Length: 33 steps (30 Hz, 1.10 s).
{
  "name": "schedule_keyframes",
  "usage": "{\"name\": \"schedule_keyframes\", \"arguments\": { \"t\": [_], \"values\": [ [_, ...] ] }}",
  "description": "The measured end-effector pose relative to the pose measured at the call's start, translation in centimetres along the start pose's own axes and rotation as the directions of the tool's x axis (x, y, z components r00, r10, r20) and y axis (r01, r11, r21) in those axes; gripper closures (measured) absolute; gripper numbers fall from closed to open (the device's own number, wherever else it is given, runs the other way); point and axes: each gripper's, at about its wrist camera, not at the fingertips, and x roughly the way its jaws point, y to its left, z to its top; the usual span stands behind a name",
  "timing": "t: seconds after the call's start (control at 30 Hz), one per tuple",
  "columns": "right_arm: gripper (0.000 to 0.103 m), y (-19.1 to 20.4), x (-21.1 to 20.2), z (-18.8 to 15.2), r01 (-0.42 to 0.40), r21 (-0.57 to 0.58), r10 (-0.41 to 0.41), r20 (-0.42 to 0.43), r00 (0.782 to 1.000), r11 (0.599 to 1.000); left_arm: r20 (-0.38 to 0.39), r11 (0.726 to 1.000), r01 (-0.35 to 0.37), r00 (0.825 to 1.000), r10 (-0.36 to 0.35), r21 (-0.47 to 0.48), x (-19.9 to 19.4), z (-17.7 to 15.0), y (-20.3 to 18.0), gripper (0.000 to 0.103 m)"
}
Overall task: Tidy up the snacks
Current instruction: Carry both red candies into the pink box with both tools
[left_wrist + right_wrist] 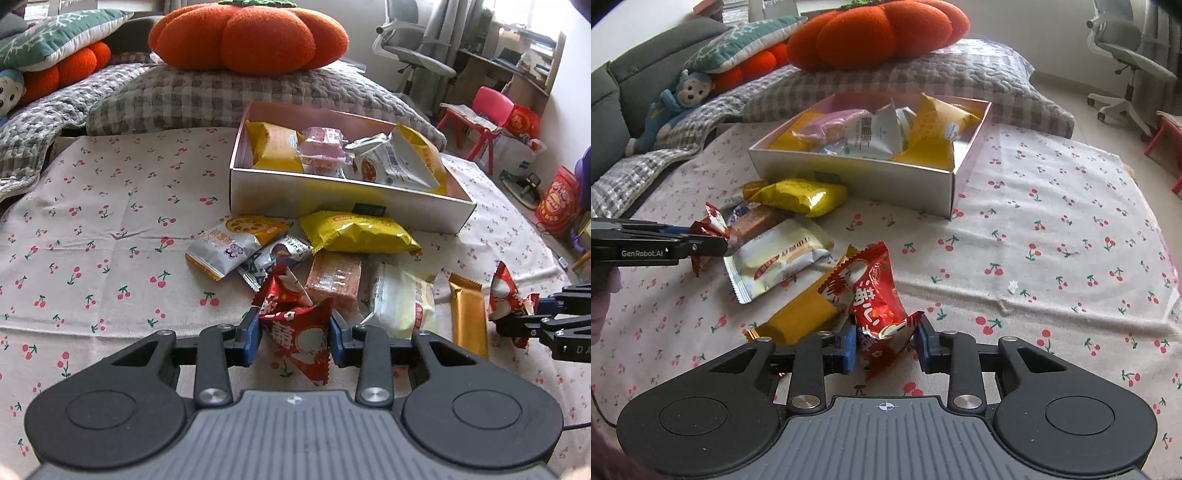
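My left gripper (293, 338) is shut on a red snack packet (299, 334), just above the cherry-print cloth; it also shows in the right wrist view (713, 236). My right gripper (886, 343) is shut on another red snack packet (875, 295), which also shows in the left wrist view (504, 295). An open white box (332, 195) beyond holds several snacks; it also shows in the right wrist view (857, 177). In front of it lie a yellow packet (358, 232), a silver-orange packet (232, 243), a pink wafer (334, 277), a cream packet (399, 299) and a gold bar (467, 317).
An orange pumpkin cushion (251, 33) sits on a grey checked pillow (221, 96) behind the box. A blue monkey toy (676, 107) lies on the sofa at left. An office chair (1134, 66) and a red stool (476, 118) stand on the floor to the right.
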Motion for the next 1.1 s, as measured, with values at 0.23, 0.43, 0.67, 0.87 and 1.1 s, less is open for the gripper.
{"name": "schedule_keyframes", "arguments": {
  "t": [0.23, 0.43, 0.67, 0.87, 1.1],
  "values": [
    [0.073, -0.1, -0.9, 1.0, -0.022, 0.018, 0.022, 0.033, 0.999, 1.000, 0.029, 0.999, 0.022, 0.999, -0.021, -0.038, -0.8, 1.2, 0.5, 0.070],
    [0.073, -0.2, -1.1, 2.4, -0.011, 0.036, 0.009, 0.057, 0.998, 0.999, 0.064, 0.997, 0.048, 0.997, -0.044, -0.062, -1.2, 2.8, 0.1, 0.070],
    [0.073, 0.0, -0.9, 5.5, -0.008, 0.073, 0.000, 0.109, 0.994, 0.997, 0.122, 0.993, 0.089, 0.989, -0.079, -0.083, -0.9, 5.7, -0.6, 0.070],
    [0.073, -0.1, 0.2, 8.4, -0.006, 0.112, -0.010, 0.143, 0.990, 0.994, 0.131, 0.987, 0.118, 0.986, -0.103, -0.111, 1.4, 8.1, -0.8, 0.070],
    [0.073, -1.5, 3.4, 11.6, -0.015, 0.203, -0.006, 0.106, 0.994, 0.979, 0.087, 0.983, 0.119, 0.990, -0.108, -0.143, 5.0, 10.0, -0.7, 0.070]
  ]
}}
